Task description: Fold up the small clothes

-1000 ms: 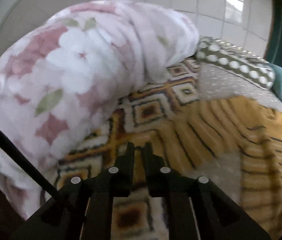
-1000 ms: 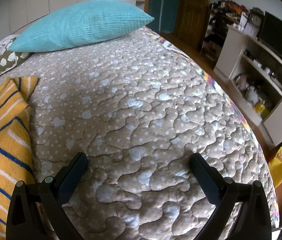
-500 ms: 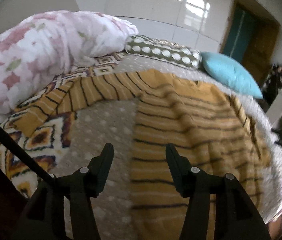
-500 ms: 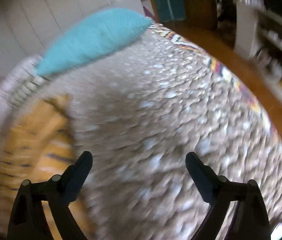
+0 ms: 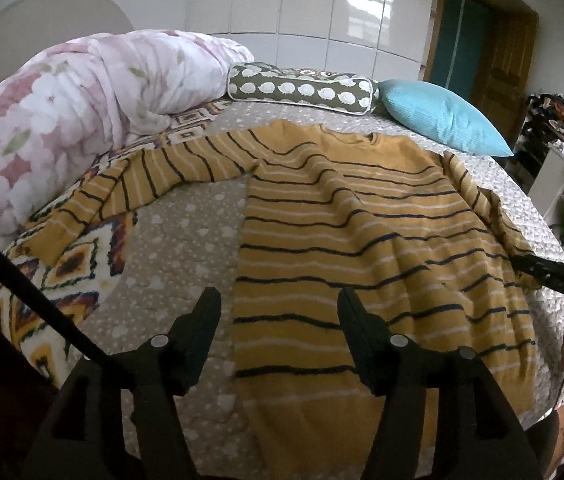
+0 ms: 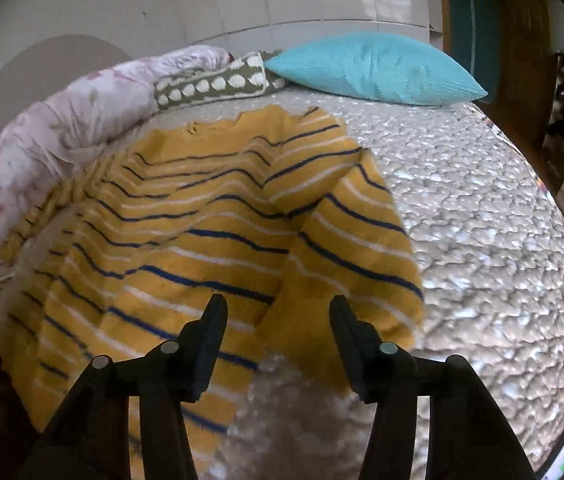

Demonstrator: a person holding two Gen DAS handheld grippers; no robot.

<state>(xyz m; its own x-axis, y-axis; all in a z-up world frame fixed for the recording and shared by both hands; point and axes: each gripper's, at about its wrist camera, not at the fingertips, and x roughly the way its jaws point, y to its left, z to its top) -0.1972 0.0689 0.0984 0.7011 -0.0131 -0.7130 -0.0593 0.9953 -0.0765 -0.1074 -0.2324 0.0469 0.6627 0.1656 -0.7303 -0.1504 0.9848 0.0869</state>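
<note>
Quilted grey bedspread (image 5: 186, 240) with pale dots, covering the bed and filling most of both views. Spread flat on it, near the front edge: mustard-yellow striped sweater (image 5: 345, 240), dark and white stripes running across the body. Long axis from hem to collar, hem toward the cameras, collar pointing away toward the pillows at the head of the bedspread. One sleeve (image 5: 130, 184) stretched out sideways to the left in the left wrist view, cuff end lying over a diamond-patterned blanket (image 5: 78, 264). Other sleeve (image 6: 345, 232) folded down along the body's right side, lying beside it and partly over it.

Beyond the sweater's left sleeve, a bulky pink floral duvet (image 5: 66, 120), rolled along that edge of the bedspread. Behind the collar, an olive bolster (image 5: 301, 88) with white spots, and just right of it a turquoise pillow (image 5: 441, 120), both clear of the sweater. Nothing lying on top of the sweater's body.

Left gripper (image 5: 278, 320) hovering above the sweater's lower left edge, jaws apart after just opening, nothing between them, one finger over bedspread and one over knit. Right gripper (image 6: 278, 320) hovering above the lower body and folded sleeve, jaws parted though just narrowing, gripping nothing. Thin black cable (image 5: 22, 292) crossing the lower left of the left wrist view.
</note>
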